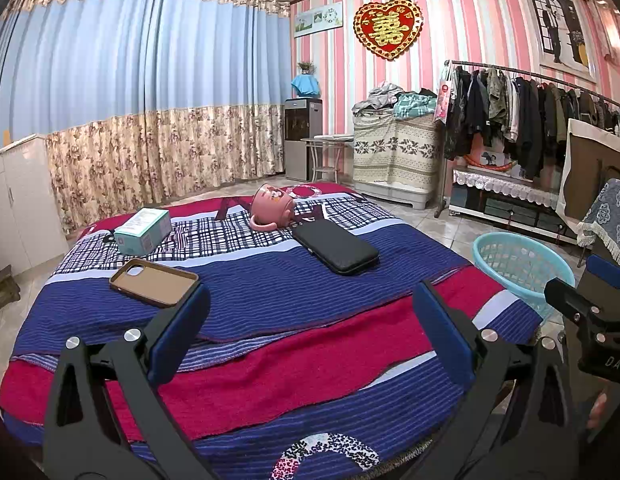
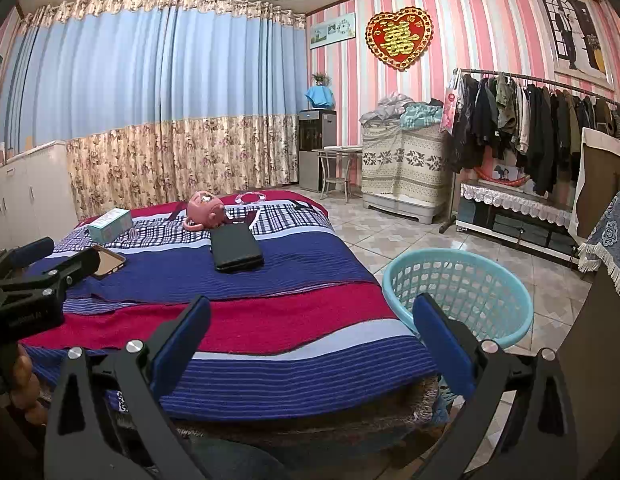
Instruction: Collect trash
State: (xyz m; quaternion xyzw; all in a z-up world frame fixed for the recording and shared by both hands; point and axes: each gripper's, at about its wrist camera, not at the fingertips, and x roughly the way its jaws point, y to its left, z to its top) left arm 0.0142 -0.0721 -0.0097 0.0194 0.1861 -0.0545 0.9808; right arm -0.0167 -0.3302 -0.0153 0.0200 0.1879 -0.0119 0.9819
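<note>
- Left wrist view: my left gripper (image 1: 310, 328) hangs over the near end of the bed (image 1: 270, 304) with its blue fingers (image 1: 178, 332) spread wide and nothing between them.
- The things I may have to collect lie in the middle and left of the frame: a phone case (image 1: 154, 281) at left centre, open side up; a small box (image 1: 142, 230) above it; a pink cup (image 1: 272, 210) tipped on its side higher up; a black wallet (image 1: 335, 247) at centre.
- The blue basket (image 1: 522, 268) stands on the floor at the right edge, just beside the bed; my right gripper shows beyond it, at the far right edge.
- Right wrist view: my right gripper (image 2: 310, 332) is also wide open and empty, low in the frame, with the basket (image 2: 458, 292) just right of centre and the cup (image 2: 204, 210), box (image 2: 110, 224) and wallet (image 2: 236, 252) upper left.
- I judge the box light and easily crushed, best pinched across its short sides. The phone case looks thin and bendy; I would take it by one long edge. The cup seems hard, smooth and breakable, so the rim or handle suits it.
</note>
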